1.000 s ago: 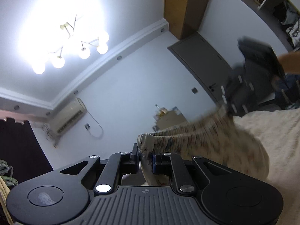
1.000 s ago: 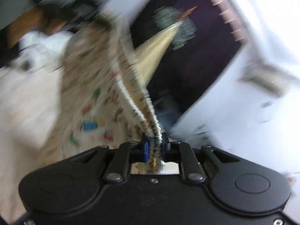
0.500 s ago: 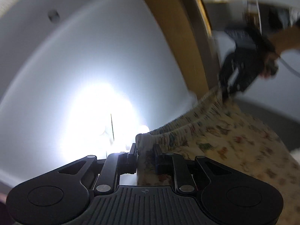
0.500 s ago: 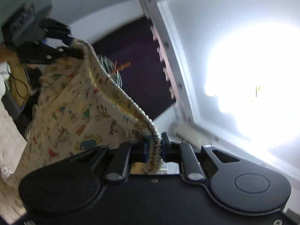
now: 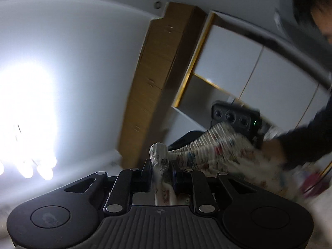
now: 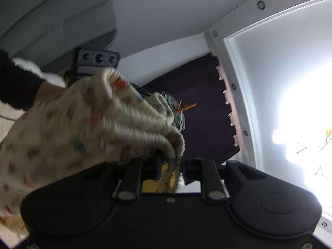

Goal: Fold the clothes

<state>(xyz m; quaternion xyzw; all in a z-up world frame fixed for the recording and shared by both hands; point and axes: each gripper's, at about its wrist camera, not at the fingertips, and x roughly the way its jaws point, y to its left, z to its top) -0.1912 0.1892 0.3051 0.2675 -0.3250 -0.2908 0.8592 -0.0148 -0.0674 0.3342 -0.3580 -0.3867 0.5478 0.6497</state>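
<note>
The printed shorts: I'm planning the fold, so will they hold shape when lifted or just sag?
Probably sag: the shorts droop between the left tool and right tool, whose jaws, clamped on the waistband, have just been opening slightly. The gathered waistband bunches, so it likely stretches. They look light and thin.

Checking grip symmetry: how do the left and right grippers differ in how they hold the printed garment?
The left gripper pinches a narrow bunched end of the printed garment that stands upright above its fingers; the right gripper has a fat fold of waistband draped over its left finger. Cloth hides little of the left gripper and more of the right. Shared: both clamp the ribbed waistband, jaws just eased wider, and both point toward the ceiling.
</note>
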